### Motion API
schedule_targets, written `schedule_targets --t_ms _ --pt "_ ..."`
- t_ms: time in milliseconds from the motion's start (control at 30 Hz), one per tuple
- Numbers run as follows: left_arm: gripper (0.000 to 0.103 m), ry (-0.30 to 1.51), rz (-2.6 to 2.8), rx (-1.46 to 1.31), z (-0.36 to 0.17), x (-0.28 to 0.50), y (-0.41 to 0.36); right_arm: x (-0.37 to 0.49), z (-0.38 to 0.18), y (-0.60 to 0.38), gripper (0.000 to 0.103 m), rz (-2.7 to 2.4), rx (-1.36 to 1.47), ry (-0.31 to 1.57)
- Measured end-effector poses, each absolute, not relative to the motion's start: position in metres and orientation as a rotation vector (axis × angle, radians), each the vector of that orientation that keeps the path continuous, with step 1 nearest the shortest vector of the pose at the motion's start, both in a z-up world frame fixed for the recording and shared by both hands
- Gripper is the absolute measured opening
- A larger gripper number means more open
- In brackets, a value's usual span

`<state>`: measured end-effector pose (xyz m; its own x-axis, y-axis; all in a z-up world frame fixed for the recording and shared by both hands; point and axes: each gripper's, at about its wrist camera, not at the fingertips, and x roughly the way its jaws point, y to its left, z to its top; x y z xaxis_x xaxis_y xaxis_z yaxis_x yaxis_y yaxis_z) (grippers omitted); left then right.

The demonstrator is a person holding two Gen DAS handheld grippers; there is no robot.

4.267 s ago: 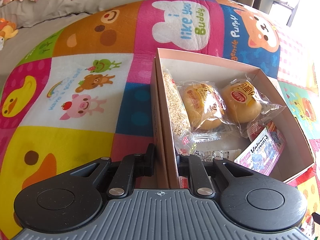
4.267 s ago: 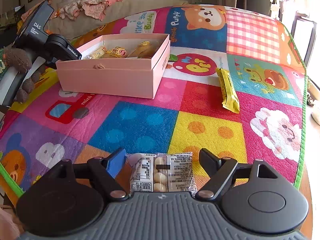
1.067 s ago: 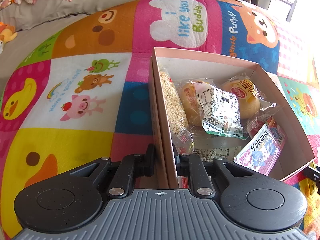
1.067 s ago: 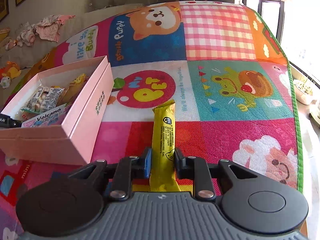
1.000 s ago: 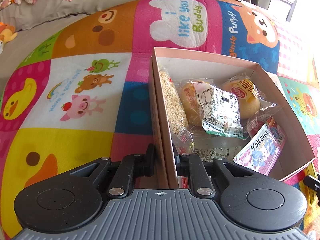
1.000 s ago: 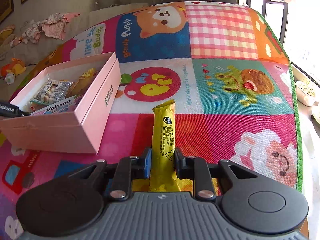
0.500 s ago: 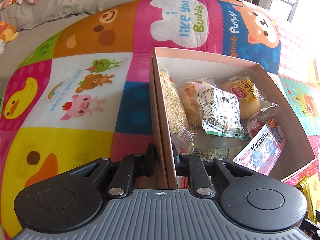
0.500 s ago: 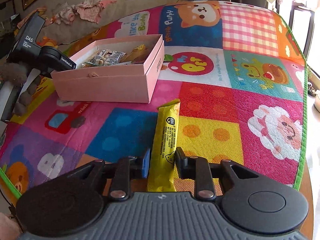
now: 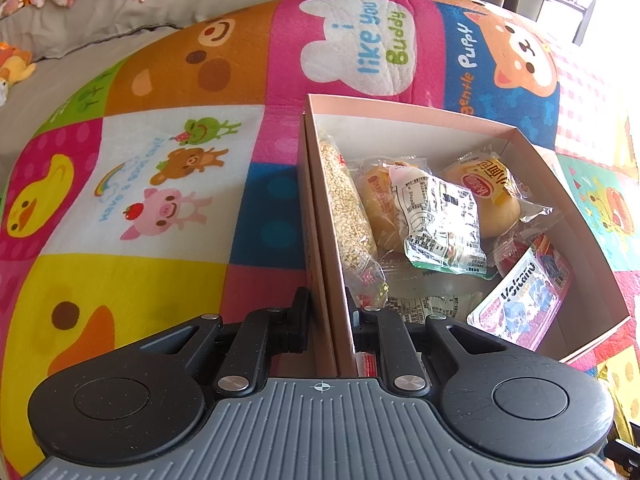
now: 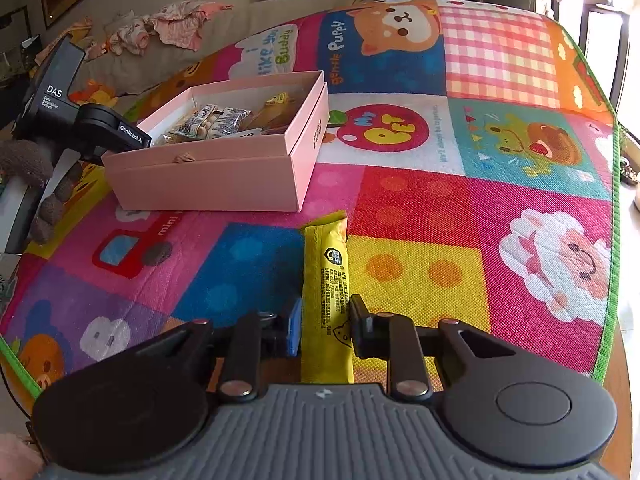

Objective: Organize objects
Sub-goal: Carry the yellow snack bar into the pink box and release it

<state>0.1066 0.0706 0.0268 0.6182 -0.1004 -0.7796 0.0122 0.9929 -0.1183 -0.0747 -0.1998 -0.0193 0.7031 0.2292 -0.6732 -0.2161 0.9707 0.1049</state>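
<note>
An open pink box (image 9: 404, 114) sits on a colourful play mat and holds several wrapped snacks: a sesame stick (image 9: 348, 208), two round buns (image 9: 490, 188), a clear candy packet (image 9: 440, 220) and a Volcano packet (image 9: 524, 300). My left gripper (image 9: 327, 316) is shut on the box's left wall. The box also shows in the right wrist view (image 10: 224, 172), ahead to the left. My right gripper (image 10: 325, 324) is shut on a long yellow snack bar (image 10: 326, 280) and holds it above the mat, short of the box.
The play mat (image 10: 460, 208) ends at a green border on the right. The left gripper's body (image 10: 96, 128) sits at the box's left end. A grey sofa with clothes (image 10: 172, 28) and soft toys lies behind the mat.
My right gripper has carried the yellow bar away from the mat's right side and swung toward the box. A candy packet has appeared in the box. The left gripper has not moved.
</note>
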Motion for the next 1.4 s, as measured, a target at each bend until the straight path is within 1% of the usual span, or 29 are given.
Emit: schedule_targets --t_ms 233,400,600,800,1067,1133,1233,1267,1400 --pt "0.017 0.906 -0.056 -0.089 0.028 0.106 0.068 -0.091 0.003 -0.206 0.023 0.278 -0.004 0.734" --pt "0.017 0.904 -0.059 -0.113 0.028 0.107 0.070 -0.097 0.030 -0.211 0.023 0.329 0.020 0.731" --pt "0.017 0.887 -0.069 -0.128 0.026 0.103 0.073 -0.092 0.059 -0.192 0.023 0.404 0.007 0.718" --pt "0.018 0.879 -0.080 -0.139 0.025 0.102 0.074 -0.052 0.081 -0.167 0.023 0.430 -0.005 0.688" --pt "0.018 0.873 -0.092 -0.148 0.024 0.101 0.076 0.028 0.134 -0.144 0.023 0.357 0.115 0.526" --pt "0.018 0.873 -0.093 -0.146 0.024 0.101 0.077 0.048 0.137 -0.136 0.023 0.339 0.147 0.517" --pt "0.019 0.873 -0.098 -0.149 0.024 0.101 0.077 0.075 0.129 -0.126 0.025 0.335 0.187 0.555" --pt "0.019 0.873 -0.100 -0.150 0.024 0.101 0.078 0.082 0.123 -0.125 0.028 0.324 0.194 0.573" --pt "0.019 0.869 -0.105 -0.150 0.024 0.101 0.078 0.089 0.096 -0.127 0.028 0.304 0.182 0.638"
